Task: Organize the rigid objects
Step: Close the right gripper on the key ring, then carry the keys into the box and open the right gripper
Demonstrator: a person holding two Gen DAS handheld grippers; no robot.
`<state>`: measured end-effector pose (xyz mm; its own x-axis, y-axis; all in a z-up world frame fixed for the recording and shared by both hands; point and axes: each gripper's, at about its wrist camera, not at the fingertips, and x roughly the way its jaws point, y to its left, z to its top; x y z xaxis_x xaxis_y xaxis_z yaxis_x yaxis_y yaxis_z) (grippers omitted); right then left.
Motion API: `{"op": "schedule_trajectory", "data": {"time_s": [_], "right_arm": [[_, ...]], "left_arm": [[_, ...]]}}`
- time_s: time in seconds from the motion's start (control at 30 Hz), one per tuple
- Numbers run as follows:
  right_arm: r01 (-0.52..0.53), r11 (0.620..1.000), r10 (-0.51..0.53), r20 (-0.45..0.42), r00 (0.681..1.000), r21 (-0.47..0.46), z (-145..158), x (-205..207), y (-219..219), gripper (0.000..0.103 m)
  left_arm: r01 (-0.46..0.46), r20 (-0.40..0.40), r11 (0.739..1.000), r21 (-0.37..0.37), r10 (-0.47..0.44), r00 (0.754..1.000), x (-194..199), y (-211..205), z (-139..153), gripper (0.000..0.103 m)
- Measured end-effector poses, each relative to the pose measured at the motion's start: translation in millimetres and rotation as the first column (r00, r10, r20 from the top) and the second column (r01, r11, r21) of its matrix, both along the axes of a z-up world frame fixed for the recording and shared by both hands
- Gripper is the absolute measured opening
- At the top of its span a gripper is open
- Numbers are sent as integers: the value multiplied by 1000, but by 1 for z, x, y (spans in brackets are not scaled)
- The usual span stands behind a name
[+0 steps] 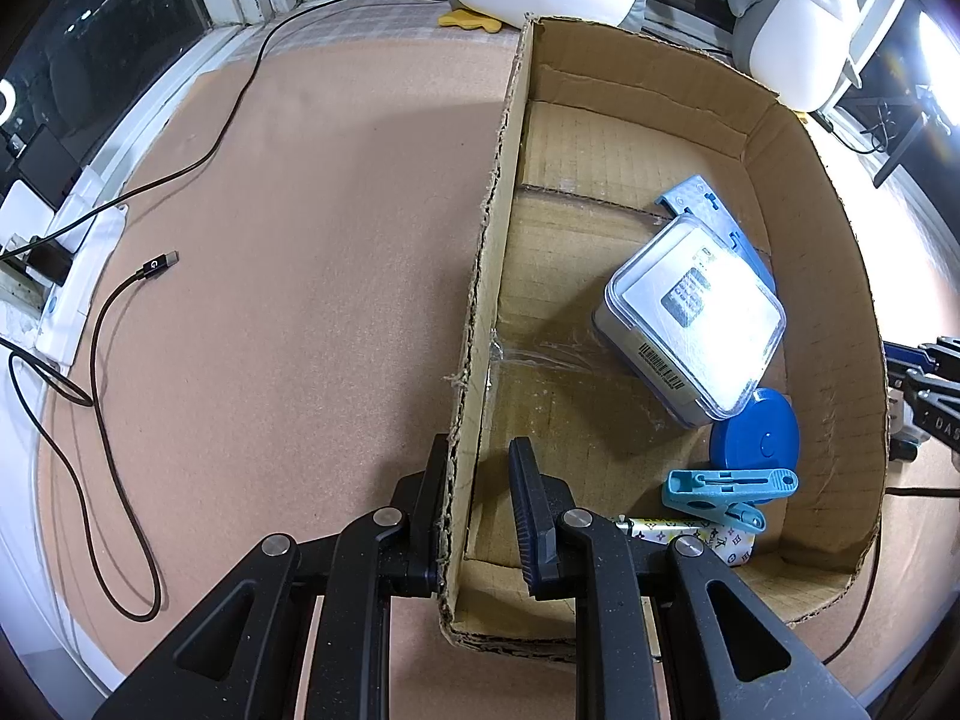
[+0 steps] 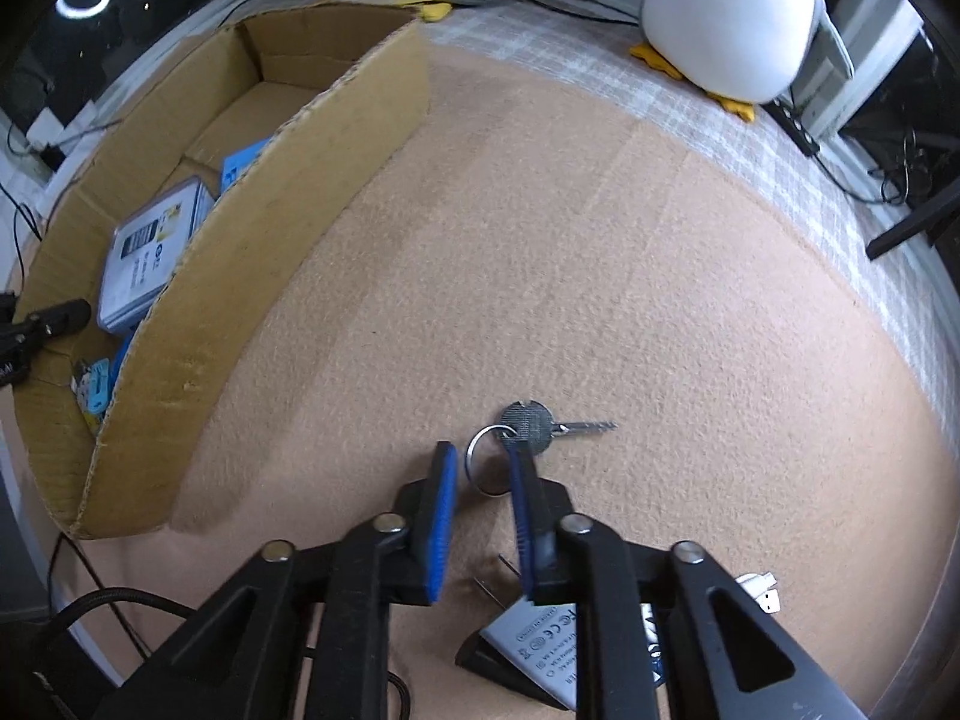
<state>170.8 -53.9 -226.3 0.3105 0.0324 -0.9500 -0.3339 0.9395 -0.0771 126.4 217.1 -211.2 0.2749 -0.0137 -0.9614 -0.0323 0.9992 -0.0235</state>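
Observation:
A cardboard box (image 1: 828, 276) holds a clear-lidded case (image 1: 696, 312), a light blue plastic part (image 1: 702, 204), a blue round disc (image 1: 759, 438), a blue clothespin (image 1: 726, 489) and a patterned lighter (image 1: 690, 531). My left gripper (image 1: 480, 468) straddles the box's left wall (image 1: 486, 276), one finger outside and one inside, with a gap at the inner finger. A silver key (image 2: 534, 423) on a ring (image 2: 480, 459) lies on the tan mat. My right gripper (image 2: 483, 462) is open with the ring between its fingertips. The box also shows in the right wrist view (image 2: 252, 228).
Two penguin plush toys (image 1: 792, 24) stand behind the box. A black USB cable (image 1: 114, 324) lies on the mat at the left. A white power adapter (image 2: 540, 648) and a small white plug (image 2: 762, 594) lie under my right gripper.

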Motion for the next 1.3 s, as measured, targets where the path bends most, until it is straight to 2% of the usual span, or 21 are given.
{"op": "schedule_trajectory", "data": {"time_s": [0.17, 0.37, 0.7, 0.9, 1.07, 1.3], "right_arm": [[33, 998, -32, -13, 999, 52, 2, 1, -13, 4], [56, 993, -55, -8, 998, 101, 12, -2, -31, 4], [118, 947, -128, 15, 992, 298, 50, -8, -60, 4], [40, 934, -73, 81, 994, 356, 88, -4, -22, 4], [-36, 918, -15, 126, 992, 394, 108, 5, 15, 4], [-91, 908, 44, 122, 992, 409, 103, 20, 62, 4]], "left_arm": [[2, -1, 1000, 2, -2, 1000, 0, 0, 0, 19], [1, 0, 1000, 3, -1, 1000, 0, 0, 0, 19], [2, -1, 1000, 2, -2, 1000, 0, 0, 0, 19], [2, 0, 1000, 2, -2, 1000, 1, 0, 0, 19], [1, 0, 1000, 2, -1, 1000, 1, 0, 0, 19], [0, 1, 1000, 0, 0, 1000, 0, 0, 0, 19]]}}
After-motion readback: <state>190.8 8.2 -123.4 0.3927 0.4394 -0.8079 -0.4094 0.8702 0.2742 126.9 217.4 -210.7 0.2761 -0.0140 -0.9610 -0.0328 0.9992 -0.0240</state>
